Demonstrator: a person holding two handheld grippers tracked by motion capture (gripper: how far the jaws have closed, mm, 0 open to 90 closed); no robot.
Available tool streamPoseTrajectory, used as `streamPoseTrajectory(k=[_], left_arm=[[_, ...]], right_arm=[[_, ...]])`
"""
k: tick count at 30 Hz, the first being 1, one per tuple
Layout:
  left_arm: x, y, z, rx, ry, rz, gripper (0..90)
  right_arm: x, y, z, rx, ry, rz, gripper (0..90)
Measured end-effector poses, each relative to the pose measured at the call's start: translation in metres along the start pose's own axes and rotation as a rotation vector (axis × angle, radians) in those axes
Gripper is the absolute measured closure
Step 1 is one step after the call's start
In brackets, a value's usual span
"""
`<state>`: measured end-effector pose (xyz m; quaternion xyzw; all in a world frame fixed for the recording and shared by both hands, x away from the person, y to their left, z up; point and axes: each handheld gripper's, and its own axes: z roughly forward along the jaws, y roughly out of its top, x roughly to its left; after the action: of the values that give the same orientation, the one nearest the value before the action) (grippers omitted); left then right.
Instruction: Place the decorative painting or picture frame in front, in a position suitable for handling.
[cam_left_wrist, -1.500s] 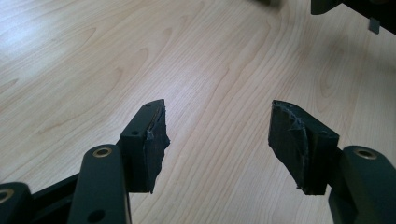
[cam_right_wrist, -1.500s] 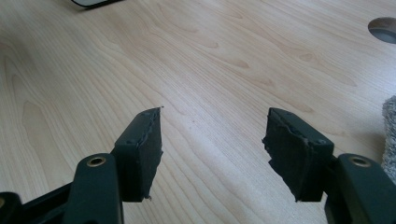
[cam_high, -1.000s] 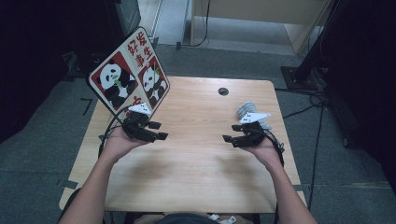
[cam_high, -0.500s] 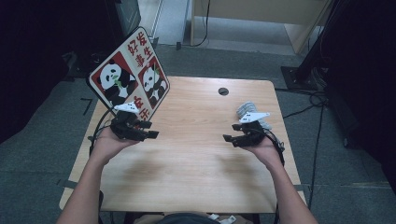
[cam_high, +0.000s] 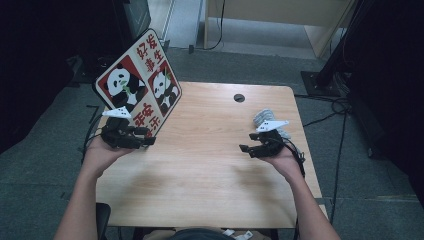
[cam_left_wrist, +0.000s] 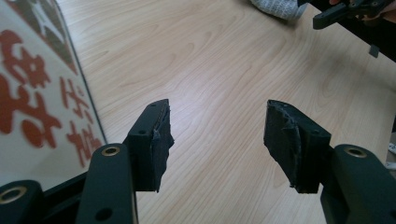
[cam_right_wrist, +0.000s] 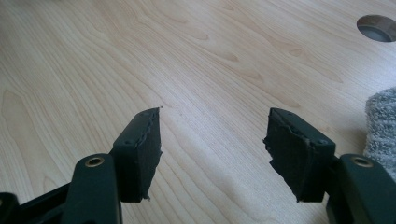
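Both tongs empty, jaws spread wide over the wooden tabletop (cam_high: 210, 150). Left tongs (cam_high: 147, 141) sit just beside the panda sign (cam_high: 137, 87), which stands tilted at the tabletop's left edge; its red lettering fills the left of the left gripper view. Right tongs (cam_high: 245, 148) hover near the grey cloth bundle (cam_high: 263, 117), apart from it. Looks like the approach step, nothing gripped yet. Next move probably needs the right tongs to swing to the cloth and pinch a fold.
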<state>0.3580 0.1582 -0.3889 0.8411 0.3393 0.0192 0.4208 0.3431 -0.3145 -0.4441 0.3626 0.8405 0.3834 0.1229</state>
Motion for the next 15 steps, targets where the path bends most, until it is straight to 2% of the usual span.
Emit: streamPoseTrajectory(k=[8, 15], left_arm=[[0.004, -0.003, -0.015, -0.008, 0.02, -0.008, 42.5], [0.012, -0.01, -0.036, -0.03, 0.044, -0.046, 43.3]], right_arm=[[0.001, 0.0, 0.0, 0.004, 0.0, 0.001, 35.7], [0.0, -0.001, 0.0, 0.009, -0.004, -0.006, 35.4]])
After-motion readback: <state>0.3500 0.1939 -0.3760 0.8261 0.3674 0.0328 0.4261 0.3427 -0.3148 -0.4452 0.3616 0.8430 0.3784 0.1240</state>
